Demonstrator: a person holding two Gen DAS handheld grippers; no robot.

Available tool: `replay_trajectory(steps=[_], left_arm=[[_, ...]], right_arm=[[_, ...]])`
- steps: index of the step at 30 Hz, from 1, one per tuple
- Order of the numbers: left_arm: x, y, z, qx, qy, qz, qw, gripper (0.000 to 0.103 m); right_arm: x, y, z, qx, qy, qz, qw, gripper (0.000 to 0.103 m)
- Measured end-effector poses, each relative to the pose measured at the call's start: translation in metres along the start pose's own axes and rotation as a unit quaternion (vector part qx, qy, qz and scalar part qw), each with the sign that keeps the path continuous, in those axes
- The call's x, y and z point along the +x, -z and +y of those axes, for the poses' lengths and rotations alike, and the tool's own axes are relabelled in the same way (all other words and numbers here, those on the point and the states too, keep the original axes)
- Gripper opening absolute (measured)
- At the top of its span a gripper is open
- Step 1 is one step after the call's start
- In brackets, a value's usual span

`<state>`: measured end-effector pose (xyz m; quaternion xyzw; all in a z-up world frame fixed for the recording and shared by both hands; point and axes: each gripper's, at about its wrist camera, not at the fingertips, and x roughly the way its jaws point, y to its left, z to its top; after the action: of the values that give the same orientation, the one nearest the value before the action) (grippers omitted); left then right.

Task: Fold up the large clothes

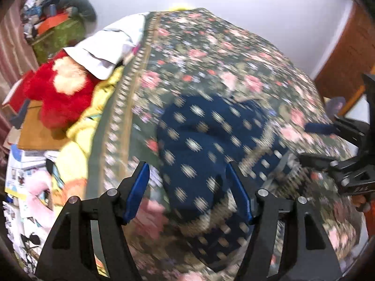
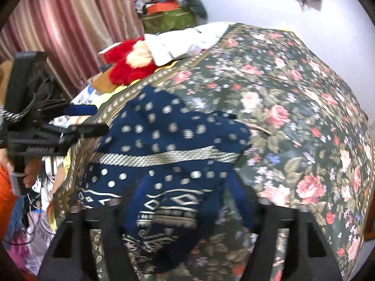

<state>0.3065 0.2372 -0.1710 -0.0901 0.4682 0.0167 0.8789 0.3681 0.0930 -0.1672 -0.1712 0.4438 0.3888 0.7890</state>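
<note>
Because folding needs a flat, wide surface, the garment (image 1: 211,145) lies on the bed (image 1: 211,51), heaped near the edge closest to the person rather than spread out. It is dark blue cloth with pale dots and a woven band (image 2: 164,158), and its folds pile on one another, so no hem or corner stands out clearly in these blurred views.

The left gripper (image 1: 189,192) hangs over the near part of the heap, tilted down at it, with its blue pads apart; cloth shows in the gap between them, but the pads do not seem to press on it. The right gripper (image 2: 185,201) is also angled down over the heap, and a lobe of cloth bulges up between its jaws; they stand wide and, as far as the blur allows, nothing is pinched. Each gripper shows at the edge of the other's view, so the two flank the heap from either side, which suits taking two points of the cloth and pulling it open.

A red plush toy (image 1: 61,89) and a white pillow (image 1: 110,46) lie at the far side of the bed, well apart from the work. In my judgement the fold proper is not yet begun: the garment must first be spread flat.
</note>
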Motion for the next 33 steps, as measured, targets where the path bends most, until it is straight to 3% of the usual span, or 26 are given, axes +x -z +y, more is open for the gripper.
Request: replay_trajectory(steps=[1,4,6,7,9,11,13,17,19,25,29,33], left_arm=[[0.001,0.010,-0.003,0.000,0.006,0.004,1.0000,0.068],[0.018,0.028,-0.014,0.004,-0.006,0.024,0.9997,0.071],[0.025,0.044,-0.014,0.009,-0.018,0.029,0.9994,0.080],[0.024,0.048,-0.014,0.010,-0.020,0.029,0.9993,0.088],[0.022,0.057,-0.009,0.013,-0.015,0.030,0.9994,0.089],[0.017,0.064,-0.003,0.011,-0.012,0.029,0.9994,0.089],[0.011,0.070,0.002,0.021,-0.036,0.036,0.9985,0.089],[-0.004,0.075,0.009,0.022,-0.064,0.035,0.9971,0.089],[-0.012,0.071,0.009,0.013,-0.066,0.024,0.9975,0.089],[-0.023,0.060,-0.022,0.023,-0.071,-0.025,0.9969,0.089],[-0.005,0.070,-0.042,0.062,-0.087,0.000,0.9943,0.089],[-0.004,0.092,-0.045,0.082,-0.121,0.014,0.9892,0.089]], right_arm=[[0.004,0.002,0.005,-0.008,0.006,0.000,1.000,0.087],[0.038,0.013,0.010,-0.041,0.044,0.046,0.997,0.088],[0.054,0.024,-0.001,-0.043,0.077,0.080,0.993,0.088],[0.057,0.030,-0.011,-0.033,0.062,0.089,0.994,0.088],[0.050,0.040,-0.036,0.015,0.011,0.090,0.996,0.088],[0.042,0.047,-0.057,0.051,-0.011,0.091,0.994,0.088],[0.031,0.054,-0.075,0.072,-0.008,0.088,0.993,0.088],[0.006,0.058,-0.087,0.078,0.044,0.073,0.993,0.088],[-0.005,0.055,-0.085,0.080,0.046,0.056,0.994,0.088],[-0.021,0.047,-0.035,0.081,-0.026,0.020,0.996,0.089],[0.006,0.059,-0.003,0.032,0.006,0.065,0.997,0.090],[0.014,0.081,-0.008,0.028,0.044,0.096,0.994,0.090]])
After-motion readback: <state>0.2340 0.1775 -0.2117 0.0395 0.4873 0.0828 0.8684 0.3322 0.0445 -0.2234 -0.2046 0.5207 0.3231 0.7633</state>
